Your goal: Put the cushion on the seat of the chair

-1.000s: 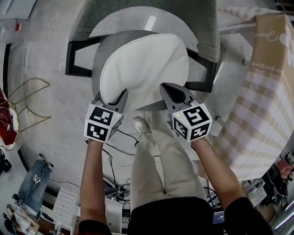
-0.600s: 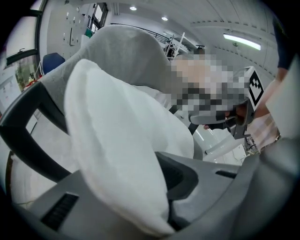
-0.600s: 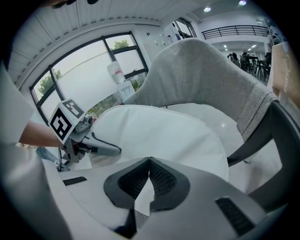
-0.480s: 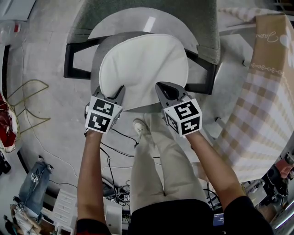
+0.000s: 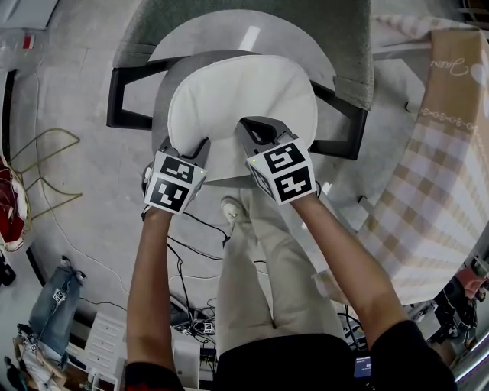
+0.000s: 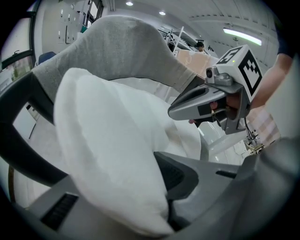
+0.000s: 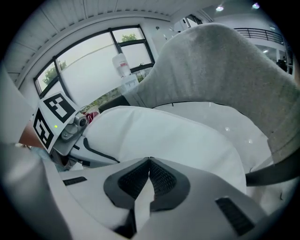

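Note:
A round white cushion [image 5: 241, 107] lies flat over the chair's pale glossy seat [image 5: 229, 34], below the grey backrest [image 5: 229, 11]. Whether it rests on the seat or hangs just above it I cannot tell. My left gripper [image 5: 187, 150] is shut on the cushion's near left edge; in the left gripper view the cushion [image 6: 108, 150] bulges out between the jaws of that gripper [image 6: 140, 197]. My right gripper [image 5: 248, 126] pinches the near edge close to its middle. In the right gripper view a thin white fold of the cushion [image 7: 164, 136] shows between its shut pads [image 7: 149, 165].
Black armrest frames [image 5: 122, 99] [image 5: 344, 126] flank the seat. A table with a checked cloth [image 5: 435, 191] stands at the right. The person's legs [image 5: 263, 260] are below the cushion, with cables [image 5: 191, 305] on the floor and a gold wire frame [image 5: 46, 168] at the left.
The right gripper has slid left along the cushion's near edge and sunk. The left gripper and the cushion have come down toward the seat.

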Motion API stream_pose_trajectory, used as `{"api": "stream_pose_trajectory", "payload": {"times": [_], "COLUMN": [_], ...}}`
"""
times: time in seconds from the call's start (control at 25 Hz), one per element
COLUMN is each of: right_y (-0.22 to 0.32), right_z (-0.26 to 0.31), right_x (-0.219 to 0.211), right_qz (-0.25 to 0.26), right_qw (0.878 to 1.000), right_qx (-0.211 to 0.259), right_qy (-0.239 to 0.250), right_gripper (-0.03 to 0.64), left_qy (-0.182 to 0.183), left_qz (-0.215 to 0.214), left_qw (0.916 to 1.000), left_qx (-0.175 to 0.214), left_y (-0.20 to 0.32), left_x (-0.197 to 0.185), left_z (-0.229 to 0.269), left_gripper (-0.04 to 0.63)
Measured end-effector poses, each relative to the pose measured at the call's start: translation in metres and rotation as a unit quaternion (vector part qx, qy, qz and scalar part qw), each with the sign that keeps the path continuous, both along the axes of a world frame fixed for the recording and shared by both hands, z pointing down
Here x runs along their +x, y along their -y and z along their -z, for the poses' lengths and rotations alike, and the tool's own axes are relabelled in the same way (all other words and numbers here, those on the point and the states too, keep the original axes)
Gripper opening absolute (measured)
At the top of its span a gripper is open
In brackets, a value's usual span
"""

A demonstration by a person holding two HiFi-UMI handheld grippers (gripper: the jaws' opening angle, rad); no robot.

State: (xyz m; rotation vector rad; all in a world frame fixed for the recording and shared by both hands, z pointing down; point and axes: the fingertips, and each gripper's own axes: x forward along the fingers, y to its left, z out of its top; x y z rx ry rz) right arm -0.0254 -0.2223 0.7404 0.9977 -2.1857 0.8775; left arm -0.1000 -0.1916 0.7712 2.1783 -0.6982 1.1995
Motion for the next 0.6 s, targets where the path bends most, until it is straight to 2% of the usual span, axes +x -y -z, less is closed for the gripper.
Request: {"api": "stream_pose_trajectory", "payload": {"times": [0.24,0.6], "right_y": [-0.002,0.001], "right_z": [-0.015,-0.039], "right_x": [-0.031,-0.04], "right_qz": [0.053,0.068], "right_qw": [0.998,0.997], "right_qx": [-0.003,-0.027], "right_qy": [-0.017,-0.026], "right_gripper": [0.018,0.018], "left_qy": [0.004,0.015], "left_qz": [-0.006,-0.01], "left_qw": [1.0,0.9998], "left_qx": [-0.001,0.002], "left_y": [0.001,0.002], "left_x": [0.0,-0.003], "left_z": [-0.004,-0.012], "left_gripper": [0.063,0.066]}}
